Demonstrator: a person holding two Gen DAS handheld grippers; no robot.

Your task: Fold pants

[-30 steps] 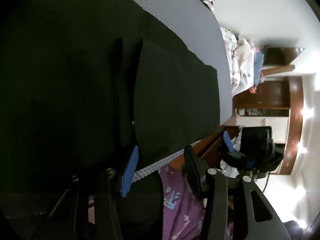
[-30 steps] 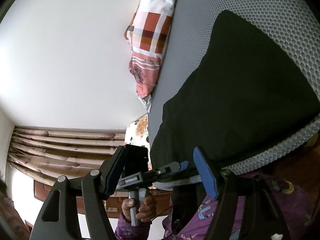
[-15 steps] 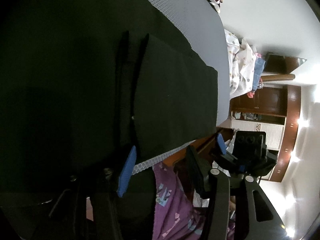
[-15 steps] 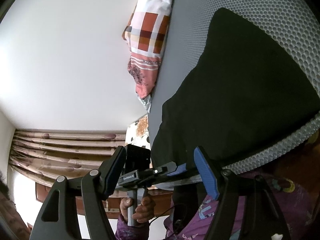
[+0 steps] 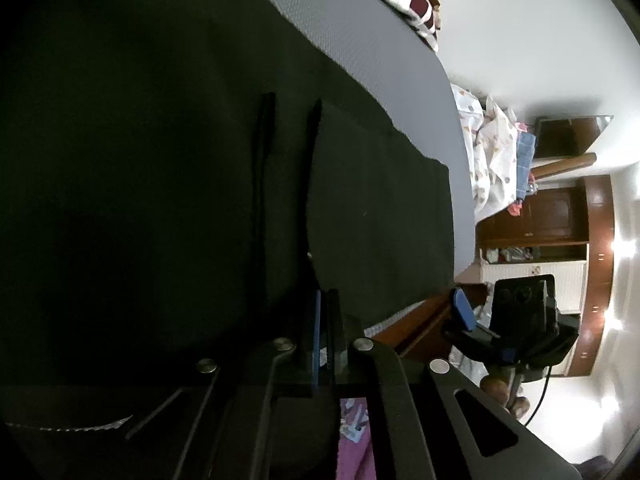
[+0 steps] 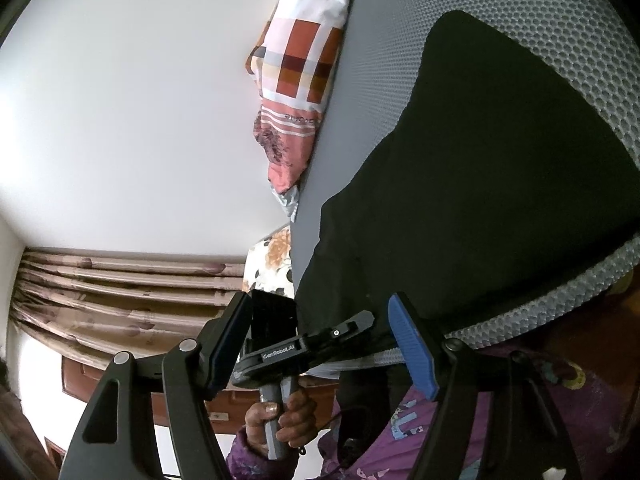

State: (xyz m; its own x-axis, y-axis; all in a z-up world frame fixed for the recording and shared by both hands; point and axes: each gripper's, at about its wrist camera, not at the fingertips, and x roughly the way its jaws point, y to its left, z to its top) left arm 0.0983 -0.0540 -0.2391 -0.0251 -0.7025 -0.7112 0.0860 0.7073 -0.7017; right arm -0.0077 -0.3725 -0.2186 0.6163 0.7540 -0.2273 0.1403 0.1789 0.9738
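The grey mattress (image 6: 384, 80) carries the black pants (image 5: 380, 216), spread ahead of both your tools. Your left gripper (image 5: 324, 300) is clamped together at the pants' near edge. Your right gripper (image 6: 316, 344) stands spread, gripping nothing.

- pants (image 5: 380, 216): plain black, lying beyond the left gripper's fingers;
- mattress (image 6: 400, 80): grey honeycomb mesh;
- pillow (image 6: 300, 56): white with red, orange and maroon checks, pink stripes lower down;
- right gripper (image 6: 316, 344): black arms, blue pads;
- sleeve (image 6: 520, 420): purple, pale print;
- curtain (image 6: 120, 292): beige-brown, dark blotches
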